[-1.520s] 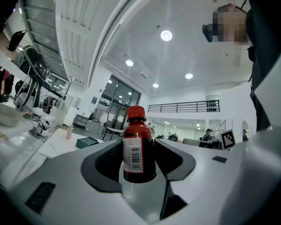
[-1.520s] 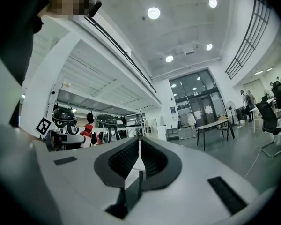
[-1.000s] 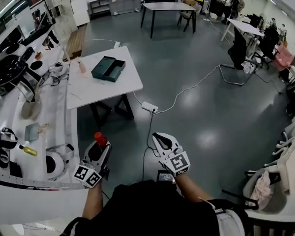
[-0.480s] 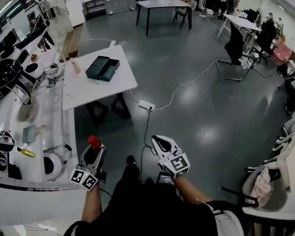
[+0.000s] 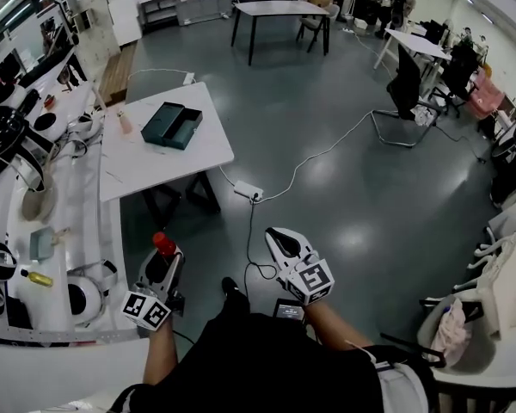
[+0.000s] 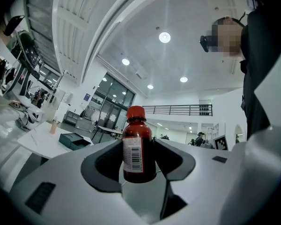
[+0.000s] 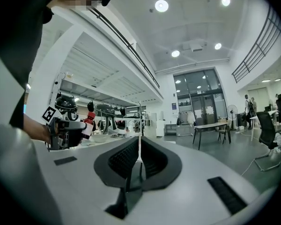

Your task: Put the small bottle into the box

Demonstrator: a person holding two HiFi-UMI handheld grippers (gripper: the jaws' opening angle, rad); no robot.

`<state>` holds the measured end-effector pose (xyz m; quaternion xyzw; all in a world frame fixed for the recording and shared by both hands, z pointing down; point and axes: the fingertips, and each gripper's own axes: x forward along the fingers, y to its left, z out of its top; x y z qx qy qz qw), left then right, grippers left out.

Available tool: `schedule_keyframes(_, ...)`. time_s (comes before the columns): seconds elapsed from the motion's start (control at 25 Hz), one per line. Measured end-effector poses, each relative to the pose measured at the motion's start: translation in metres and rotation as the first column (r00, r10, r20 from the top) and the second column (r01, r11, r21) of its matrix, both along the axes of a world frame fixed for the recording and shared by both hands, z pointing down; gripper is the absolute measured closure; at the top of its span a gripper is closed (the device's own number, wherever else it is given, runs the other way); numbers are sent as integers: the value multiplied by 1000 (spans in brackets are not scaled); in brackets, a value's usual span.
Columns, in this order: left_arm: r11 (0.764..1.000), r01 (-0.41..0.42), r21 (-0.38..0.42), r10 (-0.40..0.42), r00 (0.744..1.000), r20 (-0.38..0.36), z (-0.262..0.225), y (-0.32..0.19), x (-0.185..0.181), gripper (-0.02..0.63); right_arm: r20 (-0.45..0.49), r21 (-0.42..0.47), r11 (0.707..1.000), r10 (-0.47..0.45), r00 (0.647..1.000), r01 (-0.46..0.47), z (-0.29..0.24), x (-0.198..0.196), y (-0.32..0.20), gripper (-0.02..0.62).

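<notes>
Small bottle (image 6: 138, 146) is being clamped upright between the left gripper (image 5: 162, 261) jaws, well apart from the box (image 5: 173, 124). Right gripper (image 7: 139, 159) is being held closed, empty, also well apart from the box.

Left claw (image 5: 160, 261) tight on small bottle (image 6: 137, 149); right claw (image 5: 279, 242) closed, empty, alongside.

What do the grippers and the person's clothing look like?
The left gripper and right gripper have white moulded shells with black pads lining the jaws, and each carries a cube of black-and-white square markers. The person wears a black top.
</notes>
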<state>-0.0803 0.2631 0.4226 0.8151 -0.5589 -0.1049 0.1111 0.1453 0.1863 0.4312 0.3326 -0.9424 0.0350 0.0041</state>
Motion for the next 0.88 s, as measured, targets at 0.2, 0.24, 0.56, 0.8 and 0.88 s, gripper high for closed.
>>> schedule_keyframes(0.2,1000,-3,11,3,1000,-1,2,-49,-17,390,-27,-3,1000,22,999,-22,7,-9,-47,557)
schedule_keyframes(0.24,1000,-1,10,1,1000,-3,3,-59,-23,390,-27,-5,1000,21,999,-21,6,-14,-57,557)
schedule_keyframes(0.56,1000,-2,-1,2,1000,-13,5,-149,-71,390,-22,14,1000,8,1000,-7,-10,-64,-148,556)
schedule_keyframes(0.8,1000,18,14,-18,1000,-3,-2,-209,-107,390,-8,-4,1000,29,1000,-29,-14,-96,-206,557)
schedule_keyframes(0.88,999,35,11,-35,999,10,-1,-225,-121,390,6,-10,999,42,999,-42,-13,-105,-221,557)
